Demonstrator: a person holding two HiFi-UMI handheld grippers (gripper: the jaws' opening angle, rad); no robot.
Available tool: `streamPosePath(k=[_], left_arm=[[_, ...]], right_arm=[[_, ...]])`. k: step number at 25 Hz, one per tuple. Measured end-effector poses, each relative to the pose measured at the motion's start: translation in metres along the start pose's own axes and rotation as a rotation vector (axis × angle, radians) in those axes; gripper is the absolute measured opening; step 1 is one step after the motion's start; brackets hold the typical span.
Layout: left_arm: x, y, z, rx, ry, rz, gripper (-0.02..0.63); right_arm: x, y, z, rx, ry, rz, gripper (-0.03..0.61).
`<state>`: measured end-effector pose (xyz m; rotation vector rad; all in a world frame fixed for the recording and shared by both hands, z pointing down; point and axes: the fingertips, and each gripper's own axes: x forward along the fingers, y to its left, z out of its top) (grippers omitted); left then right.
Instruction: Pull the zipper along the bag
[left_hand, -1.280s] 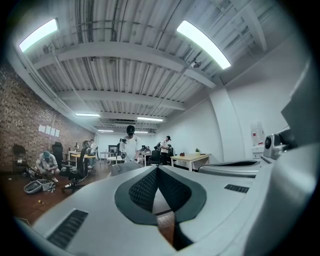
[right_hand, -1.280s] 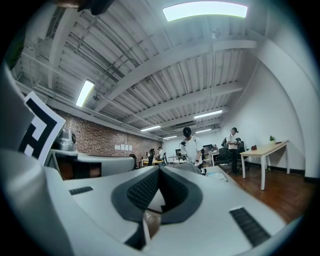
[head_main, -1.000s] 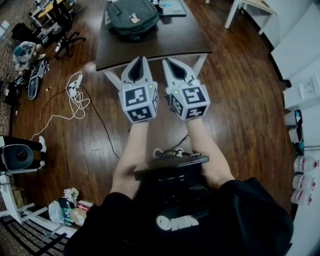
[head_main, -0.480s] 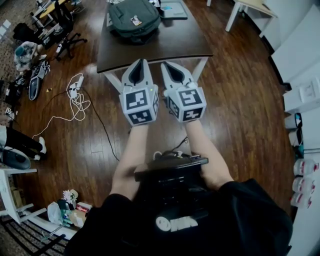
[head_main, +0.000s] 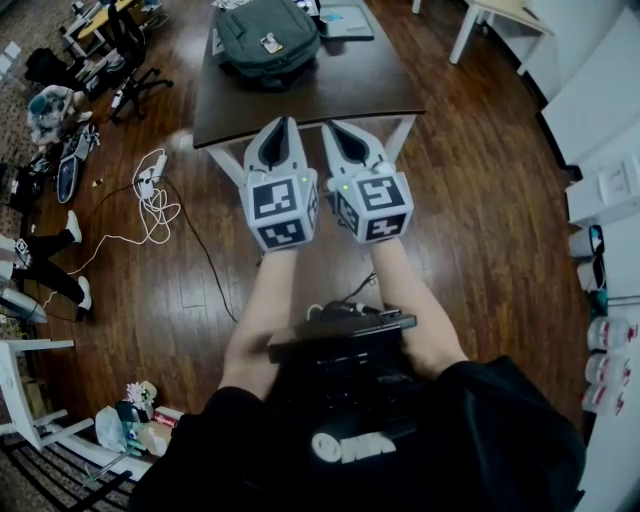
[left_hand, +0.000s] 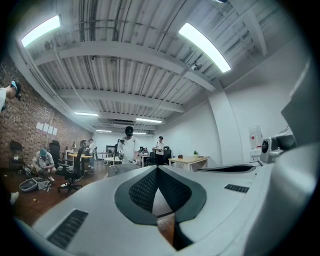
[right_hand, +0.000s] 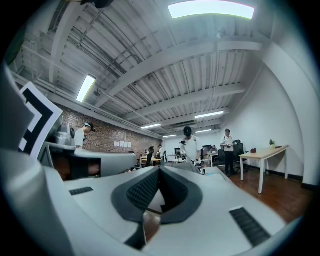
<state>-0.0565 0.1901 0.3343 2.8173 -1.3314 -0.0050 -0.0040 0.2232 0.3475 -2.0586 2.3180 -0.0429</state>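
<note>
A dark green backpack (head_main: 266, 38) lies on the far part of a dark brown table (head_main: 340, 85); its zipper is too small to make out. My left gripper (head_main: 279, 125) and right gripper (head_main: 337, 127) are held side by side in front of the table's near edge, well short of the bag. Both are shut with nothing between the jaws. In the left gripper view the left gripper (left_hand: 156, 169) shows its pads meeting at the tips, and the right gripper (right_hand: 159, 170) shows the same in its own view. Both point level across the room.
A white cable (head_main: 150, 205) lies coiled on the wood floor at the left, near an office chair (head_main: 125, 60). A white desk (head_main: 500, 20) stands at the far right. A person's legs (head_main: 45, 265) stand at the left edge. White shelving with bottles (head_main: 605, 345) lines the right side.
Both grippers have edged slightly forward toward the table and stayed shut. At the left edge a person's legs have moved.
</note>
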Motion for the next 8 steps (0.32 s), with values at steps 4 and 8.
streamPosePath(k=[4, 8], left_arm=[[0.0013, 0.0005, -0.0007, 0.000, 0.000, -0.001, -0.008], [0.0038, 0.0019, -0.0022, 0.001, -0.003, -0.004, -0.008]], right_arm=[[0.0015, -0.0002, -0.0009, -0.006, 0.003, 0.001, 0.011], [0.0049, 0.0000, -0.0031, -0.017, 0.005, 0.004, 0.011]])
